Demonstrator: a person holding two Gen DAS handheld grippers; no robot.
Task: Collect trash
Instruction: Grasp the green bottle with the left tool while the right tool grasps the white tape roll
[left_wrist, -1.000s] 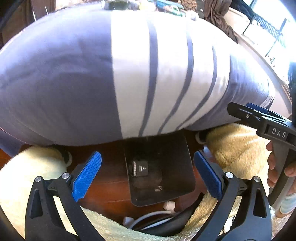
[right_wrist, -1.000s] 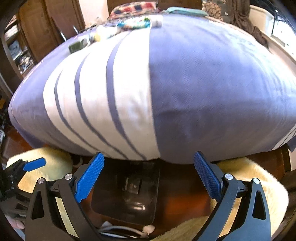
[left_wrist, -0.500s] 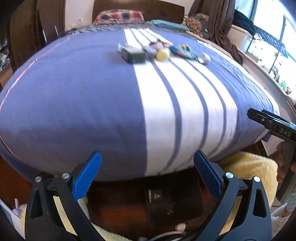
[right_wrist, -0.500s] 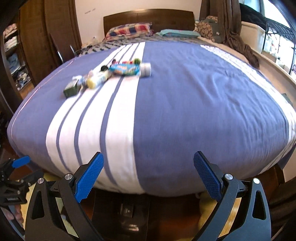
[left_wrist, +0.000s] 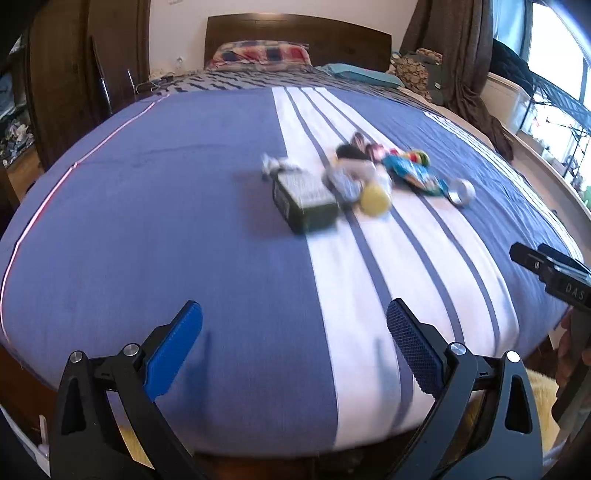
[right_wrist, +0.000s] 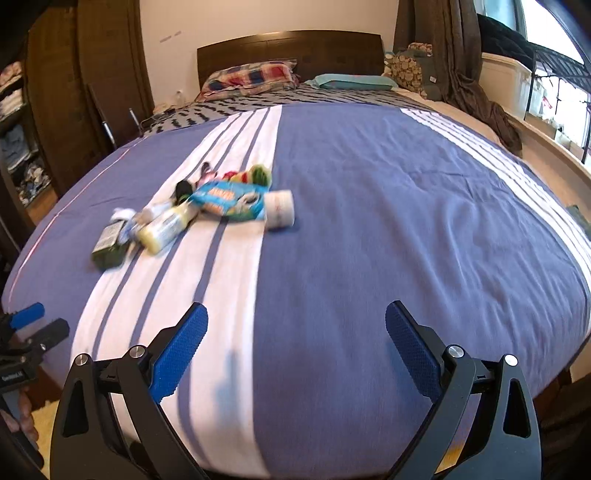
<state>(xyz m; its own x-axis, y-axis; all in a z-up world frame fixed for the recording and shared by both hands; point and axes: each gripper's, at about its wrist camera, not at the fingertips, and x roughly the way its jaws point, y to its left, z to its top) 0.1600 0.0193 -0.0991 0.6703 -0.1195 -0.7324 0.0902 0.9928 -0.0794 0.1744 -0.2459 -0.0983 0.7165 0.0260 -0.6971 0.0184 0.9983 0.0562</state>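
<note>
1. Blue-and-white striped bedspread (left_wrist: 184, 221) covers the bed; the trash lies in one loose cluster on the white stripes, about mid-bed, well apart from both tongs at the foot end.
2. Left tongs (left_wrist: 293, 339): blue pads spread apart, nothing between them, hovering over the near edge of the bed.
3. Cluster, left to right in the left view: a small crumpled white wrapper (left_wrist: 275, 166); a dark green box (left_wrist: 304, 199) nearest the left tongs; a pale yellow bottle (left_wrist: 373, 197) touching the box's right side; a blue snack packet (left_wrist: 415, 175) beyond it; a small white jar (left_wrist: 461, 190) at the right end. Dark and red-green bits lie behind; too blurred to name.
4. Right tongs (right_wrist: 295, 339): also spread apart and empty. From this side the jar (right_wrist: 279, 208) is the nearest piece and the packet (right_wrist: 231, 199) lies against it.
5. Step in hand, as judged: reach toward the pile for a first pick.
6. To do it well: split the pile by side. Left tongs take the box, across its narrow width. Right tongs take the jar across its round body, since it may roll on soft bedding.
7. Risk: pieces overlap, so closing on one may drag a neighbour. Lift outer items first.
8. No bin or bag is visible in either view.
</note>
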